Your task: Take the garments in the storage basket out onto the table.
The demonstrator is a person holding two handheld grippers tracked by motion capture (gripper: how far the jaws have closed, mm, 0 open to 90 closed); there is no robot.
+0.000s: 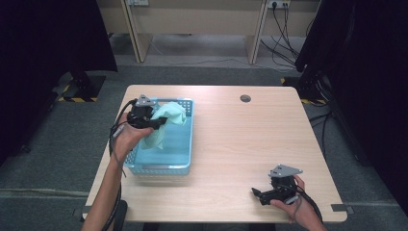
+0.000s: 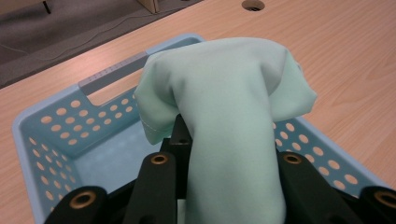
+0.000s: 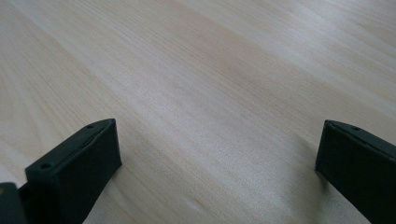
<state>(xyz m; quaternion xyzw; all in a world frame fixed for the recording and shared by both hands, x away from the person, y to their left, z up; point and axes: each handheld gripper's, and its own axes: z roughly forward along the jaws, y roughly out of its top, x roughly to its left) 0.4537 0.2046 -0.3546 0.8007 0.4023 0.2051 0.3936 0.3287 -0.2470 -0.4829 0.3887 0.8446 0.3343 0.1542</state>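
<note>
— Where's the cloth from where you stand?

— In the high view, the pale green cloth [image 1: 166,122] is at the left of centre, held up over the light blue basket [image 1: 185,161]. The left gripper [image 1: 159,122] has it pinched; the cloth bunches above the fingers and hangs down toward the basket floor.

— Are the fingers really closed on it?

— In the left gripper view the cloth [image 2: 229,116] drapes down the middle of the frame between the black fingers [image 2: 156,186], which press in on it from both sides. The fold rises to the upper centre and droops over on the right.

— And the basket?

— It sits on the left part of the wooden bench [image 1: 250,144], its long side running toward the top of the frame. The walls are perforated with round holes [image 2: 70,116], and a grey handle strip [image 2: 114,74] runs along the far rim at the upper left of the left gripper view. I can't tell whether the cloth's lower end touches the bottom.

— What about the other hand?

— At the lower right of the high view, the right gripper [image 1: 257,192] lies low over the bench in the person's hand [image 1: 298,207], well apart from the basket. In the right gripper view its fingers [image 3: 74,168] stand spread wide at the lower corners, with bare wood grain [image 3: 210,93] between them.

— Anything else on the bench?

— A round cable hole [image 1: 245,98] near the top edge, centre right.
</note>
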